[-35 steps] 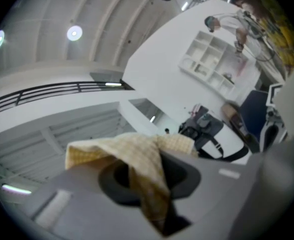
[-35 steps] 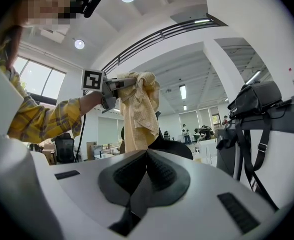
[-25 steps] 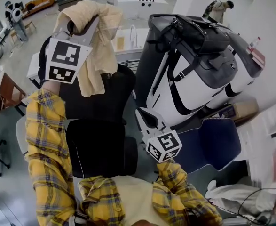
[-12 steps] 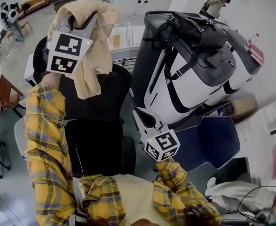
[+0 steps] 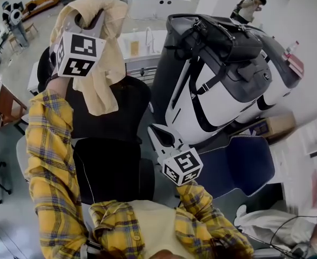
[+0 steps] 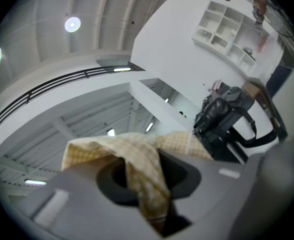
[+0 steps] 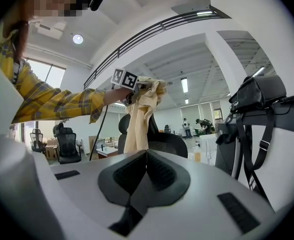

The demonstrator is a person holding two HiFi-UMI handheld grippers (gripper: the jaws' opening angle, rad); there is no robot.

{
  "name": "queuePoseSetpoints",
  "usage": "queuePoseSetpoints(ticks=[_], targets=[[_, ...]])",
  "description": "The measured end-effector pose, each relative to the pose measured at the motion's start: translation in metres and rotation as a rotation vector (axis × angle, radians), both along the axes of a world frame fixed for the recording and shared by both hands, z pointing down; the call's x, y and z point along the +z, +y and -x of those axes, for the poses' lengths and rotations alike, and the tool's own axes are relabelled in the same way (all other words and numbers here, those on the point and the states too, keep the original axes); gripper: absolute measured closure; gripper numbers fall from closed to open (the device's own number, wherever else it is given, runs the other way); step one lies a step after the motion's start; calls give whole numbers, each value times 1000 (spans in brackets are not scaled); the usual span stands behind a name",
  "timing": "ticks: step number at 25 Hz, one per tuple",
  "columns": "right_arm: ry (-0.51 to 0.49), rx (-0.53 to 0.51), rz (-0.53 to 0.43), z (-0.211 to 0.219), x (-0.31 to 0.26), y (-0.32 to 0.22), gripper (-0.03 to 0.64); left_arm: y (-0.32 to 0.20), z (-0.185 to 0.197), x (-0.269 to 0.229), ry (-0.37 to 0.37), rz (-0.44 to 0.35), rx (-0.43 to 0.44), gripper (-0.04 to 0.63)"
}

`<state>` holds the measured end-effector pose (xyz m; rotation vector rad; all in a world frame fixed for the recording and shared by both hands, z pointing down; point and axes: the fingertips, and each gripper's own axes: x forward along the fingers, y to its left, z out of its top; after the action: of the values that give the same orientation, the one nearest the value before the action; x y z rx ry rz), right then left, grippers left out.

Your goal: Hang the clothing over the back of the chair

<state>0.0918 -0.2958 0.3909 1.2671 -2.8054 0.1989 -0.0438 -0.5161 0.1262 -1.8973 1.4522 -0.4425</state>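
Observation:
A pale yellow checked garment [image 5: 108, 63] hangs from my left gripper [image 5: 86, 16], which is shut on a bunched fold of it and held high. The cloth dangles over the top of the black office chair's backrest [image 5: 123, 115], its lower end at the upper edge. In the left gripper view the fabric [image 6: 145, 176] is pinched between the jaws. My right gripper [image 5: 154, 133] is shut and empty, low beside the chair's right side. The right gripper view shows its closed jaws [image 7: 145, 153], the hanging garment [image 7: 139, 119] and the chair [image 7: 168, 145] beyond.
A large white and black machine body [image 5: 223, 101] with a black bag [image 5: 226, 34] on top stands close to the right of the chair. A blue seat [image 5: 242, 166] lies below it. A white counter with a sink [image 5: 144, 42] is behind the chair.
My left gripper has carried the garment a little to the left and up in the head view. The right gripper has stayed about where it was.

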Motion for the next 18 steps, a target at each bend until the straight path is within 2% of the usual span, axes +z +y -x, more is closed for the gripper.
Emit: queuePoseSetpoints(ticks=[4, 7, 13, 15, 18], targets=[[2, -10, 13, 2, 4, -1, 603, -12, 2, -3, 13, 36, -6, 514], [1, -18, 13, 5, 5, -1, 603, -18, -4, 13, -28, 107, 10, 512], [-2, -27, 17, 8, 8, -6, 603, -20, -12, 31, -117, 133, 38, 497], [-5, -32, 19, 11, 9, -6, 603, -20, -16, 39, -134, 185, 68, 454], [-7, -43, 17, 16, 8, -4, 603, -16, -27, 64, -158, 321, 136, 389]])
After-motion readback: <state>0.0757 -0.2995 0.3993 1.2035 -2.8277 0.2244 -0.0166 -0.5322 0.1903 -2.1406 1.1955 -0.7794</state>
